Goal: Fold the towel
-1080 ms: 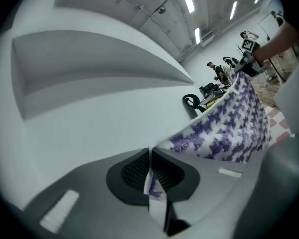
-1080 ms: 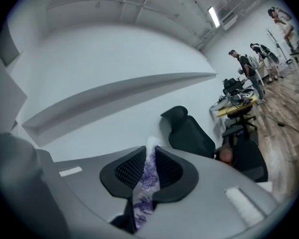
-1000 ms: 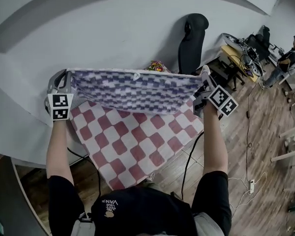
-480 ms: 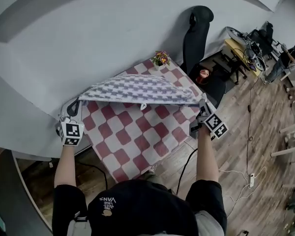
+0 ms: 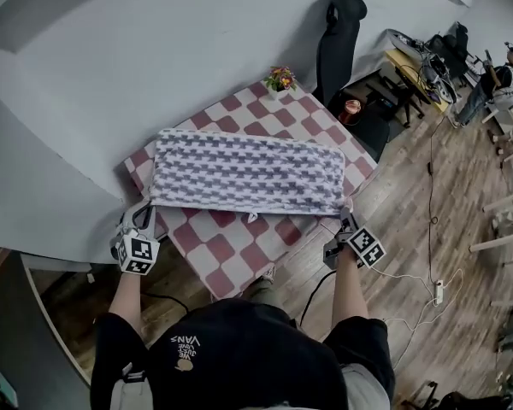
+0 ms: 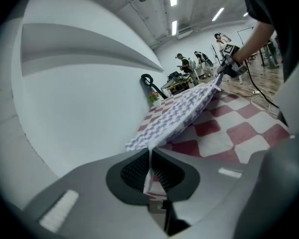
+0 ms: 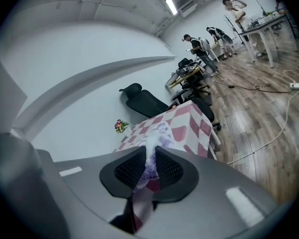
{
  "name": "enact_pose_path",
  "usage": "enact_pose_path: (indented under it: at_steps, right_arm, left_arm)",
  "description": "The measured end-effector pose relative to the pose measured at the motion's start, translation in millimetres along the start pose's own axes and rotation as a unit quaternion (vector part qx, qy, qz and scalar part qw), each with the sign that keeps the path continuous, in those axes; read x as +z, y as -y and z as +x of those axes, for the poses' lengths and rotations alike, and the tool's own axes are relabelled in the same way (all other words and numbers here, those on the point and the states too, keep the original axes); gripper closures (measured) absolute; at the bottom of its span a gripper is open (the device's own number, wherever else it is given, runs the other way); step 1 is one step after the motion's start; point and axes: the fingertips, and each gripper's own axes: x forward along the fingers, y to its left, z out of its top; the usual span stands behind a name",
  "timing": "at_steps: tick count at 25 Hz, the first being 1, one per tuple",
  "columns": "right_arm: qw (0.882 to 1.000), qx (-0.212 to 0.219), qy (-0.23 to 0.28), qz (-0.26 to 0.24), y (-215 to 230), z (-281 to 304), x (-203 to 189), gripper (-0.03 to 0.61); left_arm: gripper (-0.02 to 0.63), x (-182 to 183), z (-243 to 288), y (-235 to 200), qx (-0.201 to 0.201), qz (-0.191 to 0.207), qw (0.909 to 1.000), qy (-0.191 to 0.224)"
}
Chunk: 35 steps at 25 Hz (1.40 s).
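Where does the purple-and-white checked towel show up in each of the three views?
Head view: purple-and-white checked towel lies spread across the middle, on the red-and-white checked table.
Left gripper view: it runs from the closed jaws at bottom centre up and right.
Right gripper view: bunched at centre, pinched in the jaws.
Shared landmark: the small bunch of flowers at the table's far corner.

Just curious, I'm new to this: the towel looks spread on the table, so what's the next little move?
Probably open both and let go: the towel lies spread on the checkered table, while the left claw and right claw each pinch a near corner.
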Motion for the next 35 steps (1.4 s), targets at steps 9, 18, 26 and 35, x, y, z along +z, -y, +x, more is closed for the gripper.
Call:
enact_pose_path:
  at_steps: [9, 18, 26, 35]
  right_arm:
    - [0.999, -0.031, 0.001, 0.015, 24.5, -69.0, -34.3, 0.522]
    - [0.998, -0.036, -0.014, 0.043, 39.2, -93.1, -59.5, 0.522]
    - [0.999, -0.003, -0.003, 0.045, 16.0, -77.2, -28.7, 0.522]
    - [0.999, 0.028, -0.015, 0.019, -17.5, -10.9, 16.9, 0.52]
  left_arm:
    - [0.595, -32.2, -52.6, 36.3, -0.035, 0.034, 0.9987, -0.011]
    - [0.595, -36.8, -75.9, 40.6, -0.005, 0.024, 0.9993, -0.027]
    - [0.595, -16.7, -54.1, 19.2, 0.038, -0.006, 0.9988, -0.03]
    - [0.595, 21.0, 11.8, -25.7, 0.062, 0.009, 0.9977, -0.025]
